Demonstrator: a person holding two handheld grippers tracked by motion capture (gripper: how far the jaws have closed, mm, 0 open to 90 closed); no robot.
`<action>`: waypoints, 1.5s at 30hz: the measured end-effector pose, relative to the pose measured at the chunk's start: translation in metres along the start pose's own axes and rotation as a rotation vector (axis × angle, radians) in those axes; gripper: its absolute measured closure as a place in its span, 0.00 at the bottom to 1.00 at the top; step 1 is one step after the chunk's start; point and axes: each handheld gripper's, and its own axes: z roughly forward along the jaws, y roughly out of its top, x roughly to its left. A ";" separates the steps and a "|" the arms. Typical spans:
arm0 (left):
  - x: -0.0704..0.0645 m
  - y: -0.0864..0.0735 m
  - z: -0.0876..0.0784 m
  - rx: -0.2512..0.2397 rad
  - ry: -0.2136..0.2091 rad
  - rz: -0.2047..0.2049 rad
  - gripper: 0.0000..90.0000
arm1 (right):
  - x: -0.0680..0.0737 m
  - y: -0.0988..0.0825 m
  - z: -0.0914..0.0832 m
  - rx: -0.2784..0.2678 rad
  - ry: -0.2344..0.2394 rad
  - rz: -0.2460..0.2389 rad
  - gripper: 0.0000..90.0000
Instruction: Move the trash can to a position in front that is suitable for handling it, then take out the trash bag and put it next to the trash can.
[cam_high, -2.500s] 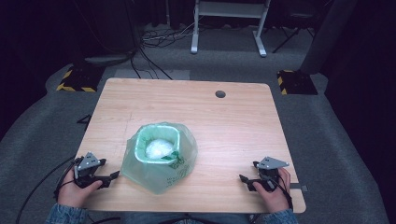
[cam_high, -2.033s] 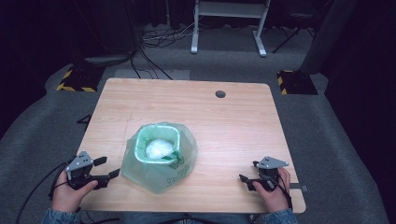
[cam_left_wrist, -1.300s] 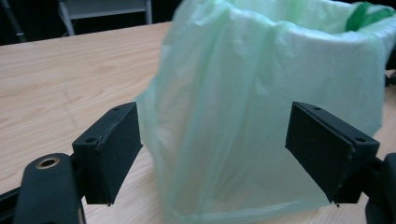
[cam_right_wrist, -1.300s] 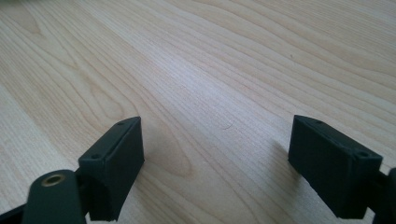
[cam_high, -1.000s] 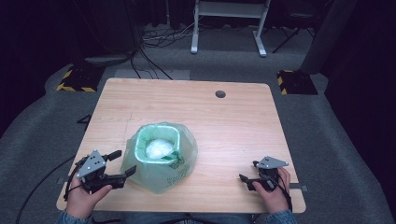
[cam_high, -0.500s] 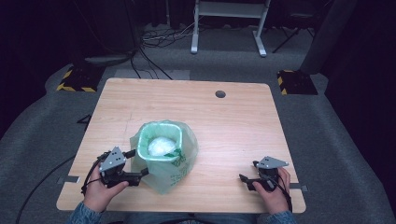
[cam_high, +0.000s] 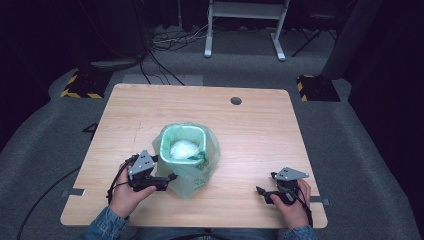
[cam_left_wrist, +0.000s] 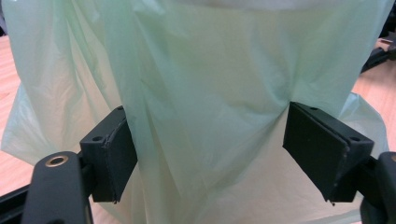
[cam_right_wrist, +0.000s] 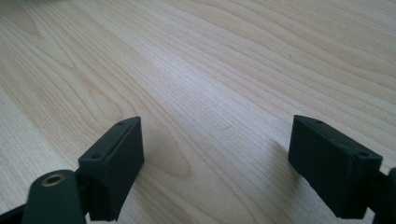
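Note:
A small bin lined with a pale green plastic bag (cam_high: 192, 157) stands near the middle of the wooden table (cam_high: 250, 135), with crumpled white stuff (cam_high: 183, 149) inside. My left gripper (cam_high: 165, 170) is pressed against the bag's left side, open, its jaws straddling the loose green plastic (cam_left_wrist: 205, 116) without pinching it. My right gripper (cam_high: 264, 192) rests open near the table's front right edge, over bare wood (cam_right_wrist: 210, 93), with nothing between its jaws.
A round cable hole (cam_high: 236, 100) sits in the table's far side. Beyond the table are floor cables (cam_high: 165, 42), a white frame's legs (cam_high: 245, 30) and yellow-black striped blocks (cam_high: 80, 85).
My left gripper has moved right from the table's front left corner to the bag, and its jaws now stand around the plastic. The right gripper has stayed still.

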 end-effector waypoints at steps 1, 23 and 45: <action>-0.001 0.002 0.003 0.000 -0.001 0.002 0.24 | 0.000 0.000 0.000 0.000 0.001 -0.001 0.20; -0.031 0.024 0.056 0.022 -0.042 0.003 0.35 | 0.000 0.000 0.000 0.001 0.001 -0.001 0.20; -0.021 0.008 0.025 0.081 0.023 0.027 0.24 | 0.011 0.016 0.000 -0.012 -0.002 0.037 0.20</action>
